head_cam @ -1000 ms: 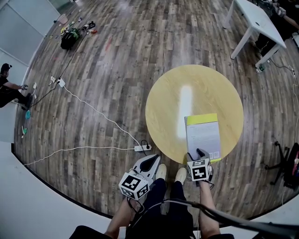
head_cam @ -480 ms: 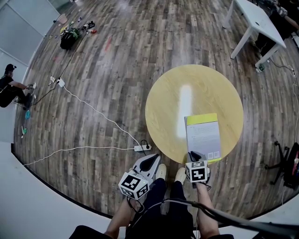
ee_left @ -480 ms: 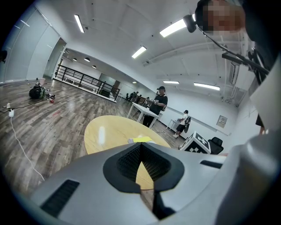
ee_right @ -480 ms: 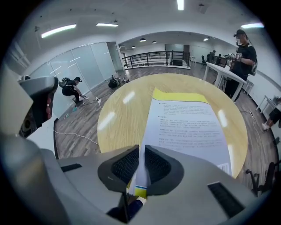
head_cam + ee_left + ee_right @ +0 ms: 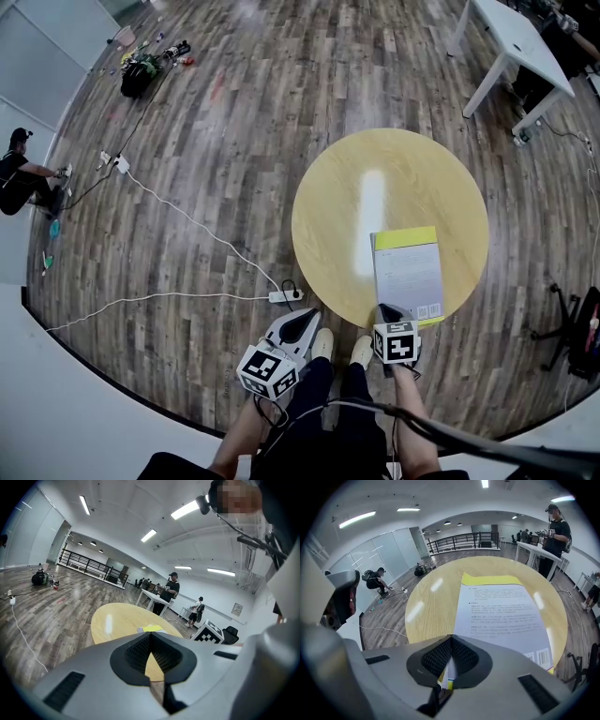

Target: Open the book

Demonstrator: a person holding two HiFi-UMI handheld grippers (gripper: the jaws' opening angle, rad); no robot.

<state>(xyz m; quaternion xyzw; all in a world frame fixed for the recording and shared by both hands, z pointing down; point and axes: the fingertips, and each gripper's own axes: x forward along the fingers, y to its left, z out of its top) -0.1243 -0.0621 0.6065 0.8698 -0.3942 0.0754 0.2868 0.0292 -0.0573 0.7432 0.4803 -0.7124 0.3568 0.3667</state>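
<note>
The right tool (image 5: 387, 311), its jaws just closed, clamps the near edge of the white, yellow-banded book (image 5: 408, 270), hiding that corner. The left tool (image 5: 307, 321), clenched empty, hangs off the lower-left rim of the round yellow desk (image 5: 330, 217).

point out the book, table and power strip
white and yellow book (image 5: 408, 272): head view, cover middle
round yellow wooden table (image 5: 328, 216): head view, bare top
white power strip (image 5: 286, 297): head view, casing

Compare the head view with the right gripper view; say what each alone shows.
Head view only: the person's shoes and the right gripper's marker cube. Right gripper view only: the jaws, which have just been closing, pinched on the book's near edge. Both: the closed book on the round table.
</note>
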